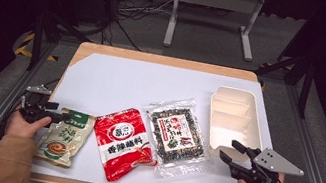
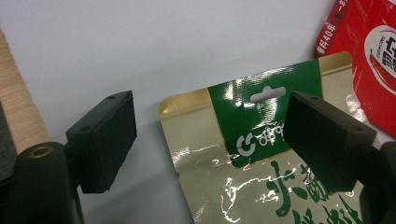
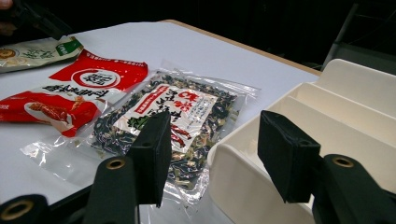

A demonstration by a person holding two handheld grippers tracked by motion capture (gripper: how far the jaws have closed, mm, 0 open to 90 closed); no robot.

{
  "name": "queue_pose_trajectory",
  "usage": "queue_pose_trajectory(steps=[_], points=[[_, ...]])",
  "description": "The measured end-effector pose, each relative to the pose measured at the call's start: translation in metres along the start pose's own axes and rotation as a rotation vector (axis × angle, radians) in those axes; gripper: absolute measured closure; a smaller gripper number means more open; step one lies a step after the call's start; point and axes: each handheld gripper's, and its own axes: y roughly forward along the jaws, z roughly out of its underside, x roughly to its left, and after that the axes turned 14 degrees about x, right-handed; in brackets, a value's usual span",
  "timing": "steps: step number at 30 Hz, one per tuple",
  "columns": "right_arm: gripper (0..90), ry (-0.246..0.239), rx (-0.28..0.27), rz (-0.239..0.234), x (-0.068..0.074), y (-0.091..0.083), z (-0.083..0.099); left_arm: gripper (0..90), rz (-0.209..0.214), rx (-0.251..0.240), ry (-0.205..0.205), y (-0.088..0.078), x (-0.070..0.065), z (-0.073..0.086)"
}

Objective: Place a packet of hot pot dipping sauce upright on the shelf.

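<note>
Green-and-gold foil packet sits at the near left of the white sheet, top edge w/ hang slot facing my left gripper. Left jaws are spread wide, one each side of the packet's top corner; pads not pressing on it. Just right of it, almost touching, the red sauce pouch; then the clear seaweed bag, partly overlapping the red one's edge. Cream tray w/ dividers is far right. My right gripper hangs above the tray's near corner, jaws apart, nothing between. Nothing blocks the left jaws' path to the packet. Packet's lower half is cut off in the left gripper view; printing is too glare-washed to read. Person's hand covers part of the gripper body.
</note>
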Motion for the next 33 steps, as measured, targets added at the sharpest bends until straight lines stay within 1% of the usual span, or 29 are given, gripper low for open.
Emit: queue_pose_trajectory(steps=[2,5,6,8,12,14,18,19,25,27,30,31,32,33], points=[[45.2,0.001,0.006,0.003,0.0,0.0,0.0,17.7,-0.002,0.009,0.0,0.002,0.0,0.0],[45.2,-0.003,0.011,0.008,0.001,0.001,0.0,16.3,0.017,0.017,-0.003,0.005,0.001,0.0],[45.2,-0.003,0.011,0.008,0.001,0.001,0.0,16.1,0.017,0.017,-0.003,0.005,0.001,0.0],[45.1,-0.004,0.008,0.009,0.001,0.001,0.0,15.8,0.029,0.029,0.005,0.007,0.002,0.0],[44.9,-0.004,0.009,0.009,0.001,0.001,0.0,14.9,0.054,0.021,0.006,0.007,0.002,0.0],[44.7,-0.005,0.009,0.009,0.001,0.001,0.0,14.6,0.054,0.021,0.014,0.008,0.001,0.001],[43.9,-0.003,0.014,0.014,0.001,0.001,0.0,15.1,0.071,0.021,0.027,0.008,0.0,0.001],[43.8,-0.003,0.015,0.014,0.001,0.001,0.0,15.0,0.07,0.022,0.031,0.008,-0.001,0.001],[43.3,-0.004,0.013,0.01,0.001,0.002,-0.001,15.1,0.085,0.001,0.031,0.006,-0.002,0.003],[43.3,-0.004,0.018,0.01,0.001,0.002,0.0,15.7,0.102,-0.014,0.033,0.002,-0.003,0.004],[43.1,-0.005,0.018,0.008,0.001,0.002,-0.001,18.9,0.134,-0.044,0.043,-0.003,-0.006,0.006],[43.0,-0.007,0.02,0.007,0.001,0.002,-0.001,20.8,0.136,-0.051,0.052,-0.004,-0.007,0.007],[43.0,-0.007,0.02,0.007,0.001,0.002,-0.001,22.8,0.136,-0.051,0.052,-0.004,-0.007,0.007],[43.0,-0.007,0.021,0.007,0.001,0.003,-0.001,22.8,0.139,-0.057,0.064,-0.005,-0.008,0.008]])
